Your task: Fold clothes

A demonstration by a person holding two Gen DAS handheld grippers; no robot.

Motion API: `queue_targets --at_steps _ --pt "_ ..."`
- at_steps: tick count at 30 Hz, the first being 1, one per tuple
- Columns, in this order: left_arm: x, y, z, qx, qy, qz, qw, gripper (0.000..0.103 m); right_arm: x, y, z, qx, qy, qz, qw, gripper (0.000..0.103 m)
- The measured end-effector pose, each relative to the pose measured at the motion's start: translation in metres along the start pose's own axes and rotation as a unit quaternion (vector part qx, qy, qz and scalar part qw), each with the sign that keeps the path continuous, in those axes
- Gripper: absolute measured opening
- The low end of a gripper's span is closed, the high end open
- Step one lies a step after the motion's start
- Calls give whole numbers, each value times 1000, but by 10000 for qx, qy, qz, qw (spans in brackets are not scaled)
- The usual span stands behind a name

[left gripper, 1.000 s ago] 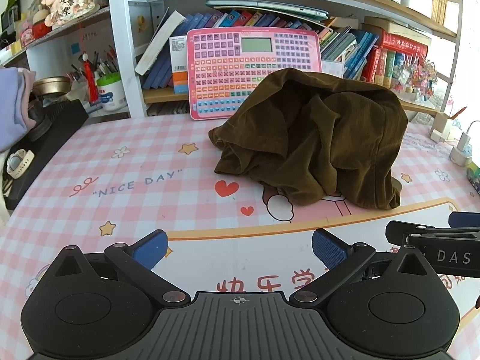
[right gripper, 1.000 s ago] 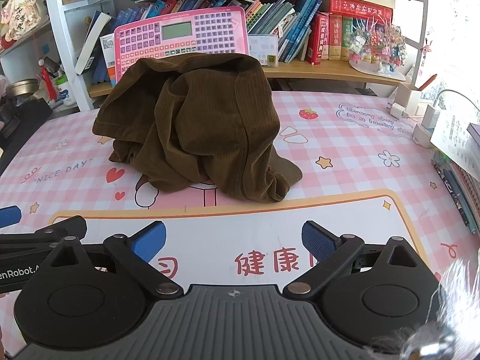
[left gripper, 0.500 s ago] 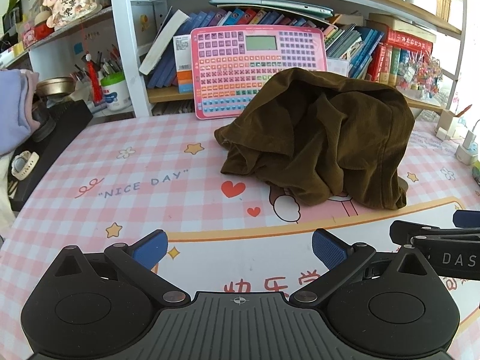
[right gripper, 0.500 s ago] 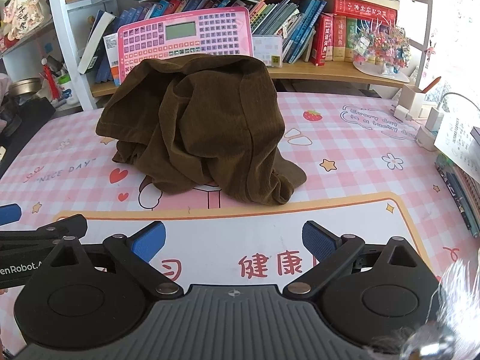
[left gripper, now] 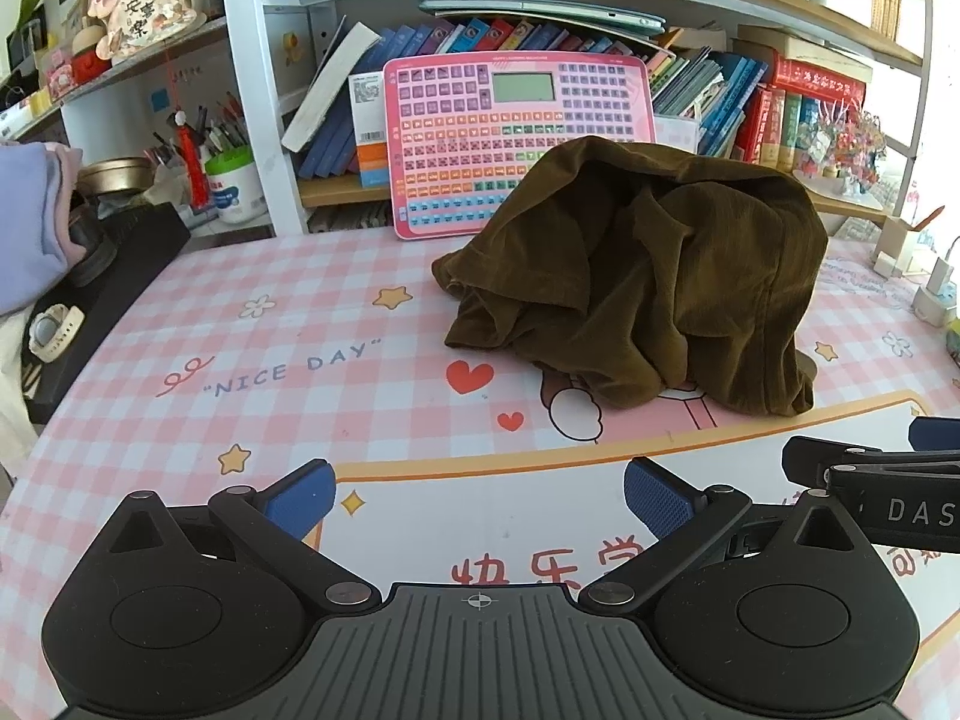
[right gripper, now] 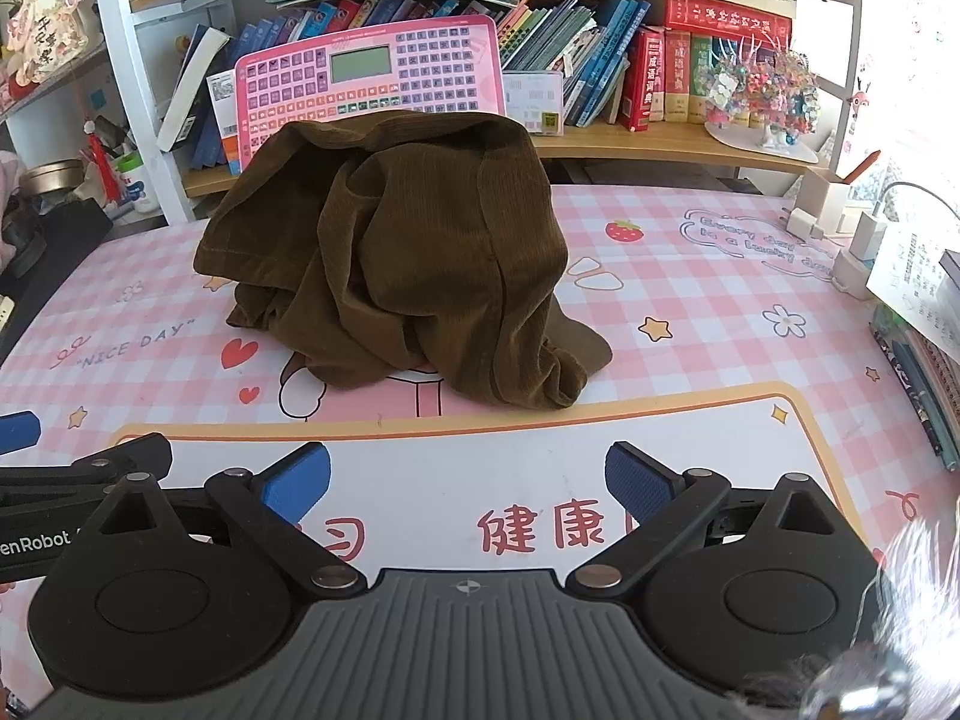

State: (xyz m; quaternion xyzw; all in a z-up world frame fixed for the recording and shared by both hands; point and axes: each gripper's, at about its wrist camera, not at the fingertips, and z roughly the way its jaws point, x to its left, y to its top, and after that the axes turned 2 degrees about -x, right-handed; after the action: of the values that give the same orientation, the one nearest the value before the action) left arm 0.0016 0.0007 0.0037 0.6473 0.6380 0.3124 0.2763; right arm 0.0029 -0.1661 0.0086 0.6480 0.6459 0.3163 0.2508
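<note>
A brown corduroy garment lies in a crumpled heap on the pink checked desk mat, in front of the shelves; it also shows in the right wrist view. My left gripper is open and empty, hovering over the mat's near part, short of the heap. My right gripper is open and empty too, close beside the left one. Part of the right gripper shows at the right edge of the left wrist view. Part of the left gripper shows at the left edge of the right wrist view.
A pink toy keyboard leans on the bookshelf behind the heap. Books fill the shelf. A black box with a watch sits at the left. Chargers and notebooks lie at the right.
Both grippers have drifted slightly; the garment sits a little further right and lower in each view. The jaws stay open and the garment has not moved.
</note>
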Motion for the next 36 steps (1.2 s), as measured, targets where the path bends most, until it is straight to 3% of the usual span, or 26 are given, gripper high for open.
queue_targets --at_steps 36 --pt "-2 2 2 71 12 21 10000 103 -3 -1 1 29 -15 46 10000 100"
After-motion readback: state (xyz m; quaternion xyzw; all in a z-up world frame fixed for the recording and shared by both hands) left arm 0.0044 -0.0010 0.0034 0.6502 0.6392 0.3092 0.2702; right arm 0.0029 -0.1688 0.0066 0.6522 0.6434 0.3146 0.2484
